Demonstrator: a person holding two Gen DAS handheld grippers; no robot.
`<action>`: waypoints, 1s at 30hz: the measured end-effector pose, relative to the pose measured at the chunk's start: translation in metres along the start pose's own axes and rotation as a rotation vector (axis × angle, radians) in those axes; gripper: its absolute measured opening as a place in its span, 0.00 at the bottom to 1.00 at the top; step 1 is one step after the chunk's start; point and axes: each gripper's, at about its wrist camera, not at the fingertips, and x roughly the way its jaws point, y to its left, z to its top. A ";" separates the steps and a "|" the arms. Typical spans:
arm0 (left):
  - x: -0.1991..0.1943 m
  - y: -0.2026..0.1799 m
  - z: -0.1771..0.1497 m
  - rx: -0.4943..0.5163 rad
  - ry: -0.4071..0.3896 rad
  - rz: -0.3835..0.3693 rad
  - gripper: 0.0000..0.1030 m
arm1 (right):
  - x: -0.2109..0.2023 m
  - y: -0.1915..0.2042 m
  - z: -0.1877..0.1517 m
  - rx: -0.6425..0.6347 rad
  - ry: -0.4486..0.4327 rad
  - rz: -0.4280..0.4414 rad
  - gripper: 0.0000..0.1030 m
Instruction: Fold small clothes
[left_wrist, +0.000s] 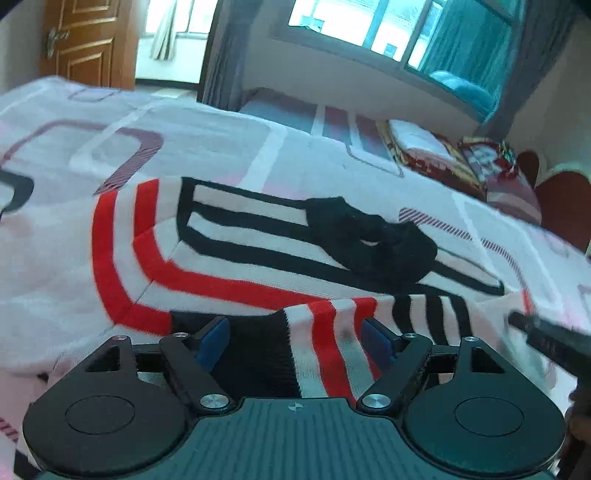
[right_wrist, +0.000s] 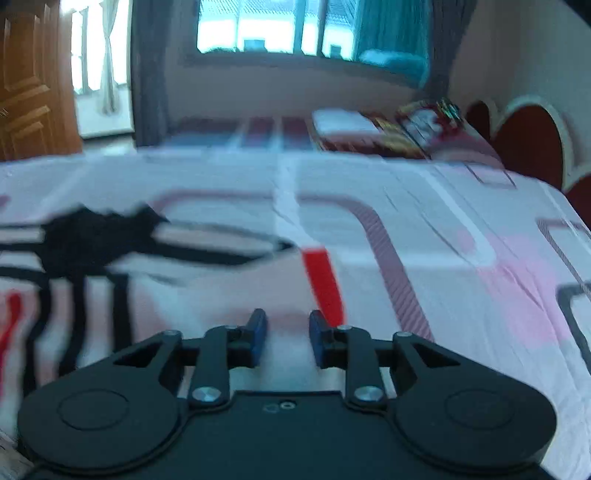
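Note:
A small white sweater (left_wrist: 236, 236) with red and black stripes and a black collar (left_wrist: 373, 240) lies on the bed. My left gripper (left_wrist: 295, 332) is open, and a folded-up striped edge of the sweater (left_wrist: 332, 343) lies between its blue pads without being pinched. My right gripper (right_wrist: 283, 332) is open and empty, low over the sweater's white right part (right_wrist: 207, 295), beside a red stripe (right_wrist: 323, 284). The collar shows at the left of the right wrist view (right_wrist: 92, 236). The right gripper's dark tip shows at the right edge of the left wrist view (left_wrist: 543, 332).
The bed sheet (right_wrist: 443, 221) is white and pink with grey and black line patterns. Folded bedding and pillows (left_wrist: 443, 155) sit at the far end by a red headboard (right_wrist: 528, 140). A window (right_wrist: 277, 26) and a wooden door (left_wrist: 88, 40) are behind.

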 end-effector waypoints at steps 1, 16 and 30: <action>0.008 0.001 0.000 -0.008 0.025 0.010 0.76 | 0.000 0.005 0.003 -0.016 -0.016 0.010 0.27; -0.014 0.026 -0.012 -0.027 0.074 0.106 1.00 | -0.045 0.038 -0.011 0.044 0.014 0.161 0.37; -0.067 0.127 -0.008 -0.131 0.066 0.162 1.00 | -0.086 0.138 -0.013 -0.004 0.081 0.295 0.43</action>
